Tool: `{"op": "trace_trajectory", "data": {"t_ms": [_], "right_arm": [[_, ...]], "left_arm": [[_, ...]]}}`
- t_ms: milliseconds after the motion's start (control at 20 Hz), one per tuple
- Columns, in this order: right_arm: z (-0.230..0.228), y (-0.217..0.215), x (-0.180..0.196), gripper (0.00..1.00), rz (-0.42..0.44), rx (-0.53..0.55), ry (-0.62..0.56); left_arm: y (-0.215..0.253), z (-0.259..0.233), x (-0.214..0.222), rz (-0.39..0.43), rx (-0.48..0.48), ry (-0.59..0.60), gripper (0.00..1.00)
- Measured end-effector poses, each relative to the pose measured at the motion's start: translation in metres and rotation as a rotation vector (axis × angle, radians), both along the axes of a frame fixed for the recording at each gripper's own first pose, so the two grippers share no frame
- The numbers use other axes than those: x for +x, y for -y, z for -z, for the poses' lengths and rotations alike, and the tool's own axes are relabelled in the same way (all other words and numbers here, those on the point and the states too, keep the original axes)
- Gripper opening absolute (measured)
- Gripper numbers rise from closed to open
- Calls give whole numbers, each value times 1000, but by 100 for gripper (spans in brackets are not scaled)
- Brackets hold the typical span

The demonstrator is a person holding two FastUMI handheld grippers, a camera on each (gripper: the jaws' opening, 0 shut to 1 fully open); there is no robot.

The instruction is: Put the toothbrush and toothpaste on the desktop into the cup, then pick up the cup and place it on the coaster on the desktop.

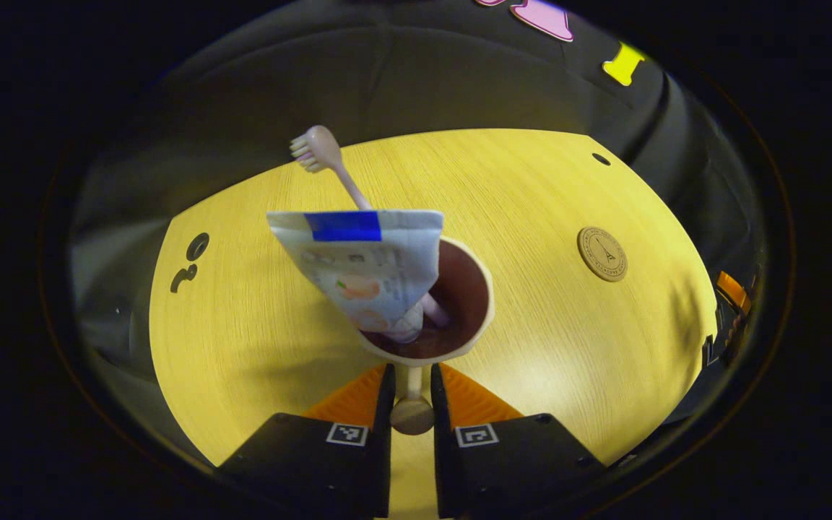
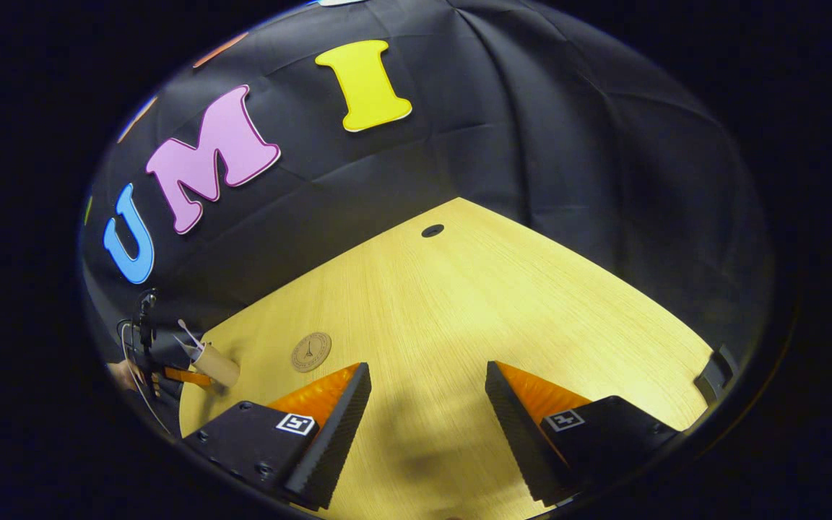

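Left claw [image 1: 411, 393] grips cup [image 1: 452, 318] handle | toothbrush [image 1: 329, 162], toothpaste tube [image 1: 365, 267] inside cup | right claw [image 2: 427, 412] released above worktop [image 2: 459, 303] | coaster [image 2: 311, 352] bare

No wording could be made out anywhere. The toothpaste tube [image 1: 365, 271] carried a blue band and small printed pictures, its text too blurred to read. The round coaster [image 1: 602, 253] bore a tower emblem ringed by tiny illegible lettering. Square black-and-white coded markers [image 1: 347, 434] sat on the gripper bodies.
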State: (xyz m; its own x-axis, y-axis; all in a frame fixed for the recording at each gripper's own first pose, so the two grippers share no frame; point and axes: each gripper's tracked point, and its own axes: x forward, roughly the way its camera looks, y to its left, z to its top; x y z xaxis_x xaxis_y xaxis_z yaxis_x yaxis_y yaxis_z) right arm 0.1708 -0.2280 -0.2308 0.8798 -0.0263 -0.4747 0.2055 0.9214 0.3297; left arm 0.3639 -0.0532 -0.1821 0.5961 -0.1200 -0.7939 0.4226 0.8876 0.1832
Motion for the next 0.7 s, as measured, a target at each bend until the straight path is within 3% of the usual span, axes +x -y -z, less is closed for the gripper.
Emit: {"op": "trace_trajectory", "data": {"t_ms": [200, 700], "right_arm": [[-4, -6, -6, 98, -13, 5, -12], [-12, -17, -5, 98, -59, 2, -4]], "left_arm": [[0, 2, 1, -42, -23, 16, 24], [12, -19, -8, -37, -52, 67, 17]]}}
